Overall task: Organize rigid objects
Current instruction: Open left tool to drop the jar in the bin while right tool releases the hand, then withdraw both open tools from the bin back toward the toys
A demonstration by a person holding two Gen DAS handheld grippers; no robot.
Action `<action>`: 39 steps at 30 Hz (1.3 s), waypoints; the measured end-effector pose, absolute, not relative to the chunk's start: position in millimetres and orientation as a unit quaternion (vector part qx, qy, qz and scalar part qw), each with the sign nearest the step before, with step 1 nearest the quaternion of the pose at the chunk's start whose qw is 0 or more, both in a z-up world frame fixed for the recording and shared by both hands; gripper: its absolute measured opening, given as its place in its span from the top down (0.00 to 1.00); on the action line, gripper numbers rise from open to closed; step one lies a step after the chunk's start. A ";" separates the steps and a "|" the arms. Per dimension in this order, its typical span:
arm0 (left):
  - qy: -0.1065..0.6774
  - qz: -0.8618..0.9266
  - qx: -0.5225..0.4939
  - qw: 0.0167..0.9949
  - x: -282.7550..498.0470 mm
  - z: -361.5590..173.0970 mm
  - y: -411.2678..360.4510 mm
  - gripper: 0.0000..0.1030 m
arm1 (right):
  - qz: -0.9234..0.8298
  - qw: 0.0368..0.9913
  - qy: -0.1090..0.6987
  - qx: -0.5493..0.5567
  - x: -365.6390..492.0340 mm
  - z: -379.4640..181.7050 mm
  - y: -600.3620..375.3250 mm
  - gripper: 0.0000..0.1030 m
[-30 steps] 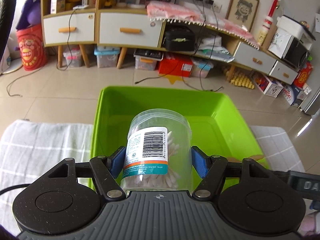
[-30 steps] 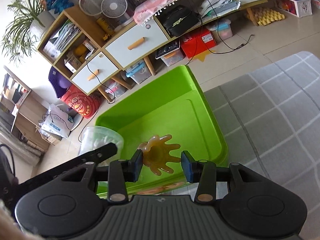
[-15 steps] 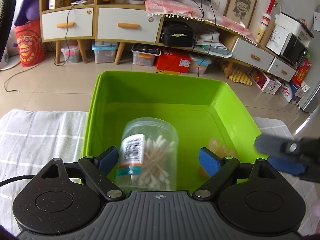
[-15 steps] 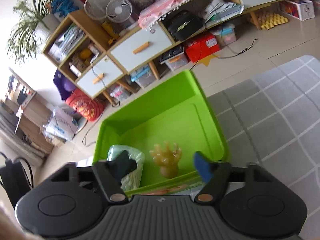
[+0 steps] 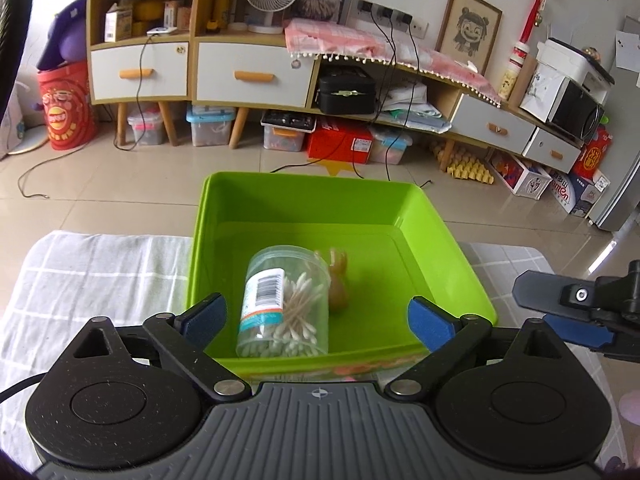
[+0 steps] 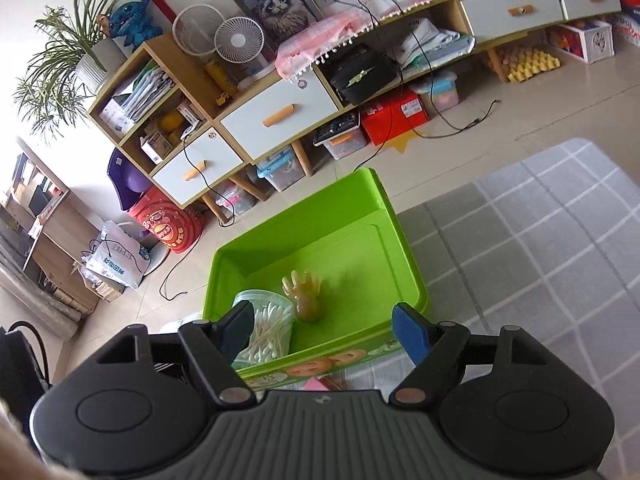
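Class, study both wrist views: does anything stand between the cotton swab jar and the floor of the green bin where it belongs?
Nothing visible does. The cotton swab jar already stands inside the green bin, beside the yellow hand toy. The left gripper and right gripper are both open, holding nothing.

- The right gripper (image 6: 324,330) fills the bottom, at six o'clock; its jaws stand apart with nothing between the pads and have just been opening.
- A green bin (image 6: 384,208) sits just beyond the fingers, near centre, on a grey checked cloth (image 6: 540,248) that spreads toward three o'clock.
- In the bin, a clear jar (image 6: 266,320) of cotton swabs lies at its near left corner, partly behind the left finger.
- An amber hand figure (image 6: 304,294) stands upright just beside the jar, at its three o'clock side, fingers up.
- Toward twelve o'clock runs a long cabinet (image 6: 280,116) with white drawers; two fans (image 6: 218,36) stand on top.
- At ten o'clock is a potted plant (image 6: 68,60).
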State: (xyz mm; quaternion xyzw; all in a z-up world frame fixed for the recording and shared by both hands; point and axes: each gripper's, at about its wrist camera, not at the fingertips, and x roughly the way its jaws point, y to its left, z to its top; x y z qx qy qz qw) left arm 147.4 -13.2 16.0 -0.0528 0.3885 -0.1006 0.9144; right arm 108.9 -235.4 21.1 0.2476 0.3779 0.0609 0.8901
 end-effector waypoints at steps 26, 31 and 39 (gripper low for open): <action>0.408 -0.078 -0.014 0.909 41.4 23.4 1.8 0.02 | 0.063 0.899 0.401 0.163 20.8 42.1 -217.1 0.28; 0.409 -0.077 -0.030 0.909 22.4 15.4 8.6 0.02 | 0.069 0.901 0.400 0.155 10.0 34.2 -214.8 0.28; 0.415 -0.082 -0.033 0.906 9.8 1.6 20.1 0.02 | 0.077 0.908 0.393 0.126 -1.4 22.3 -216.1 0.27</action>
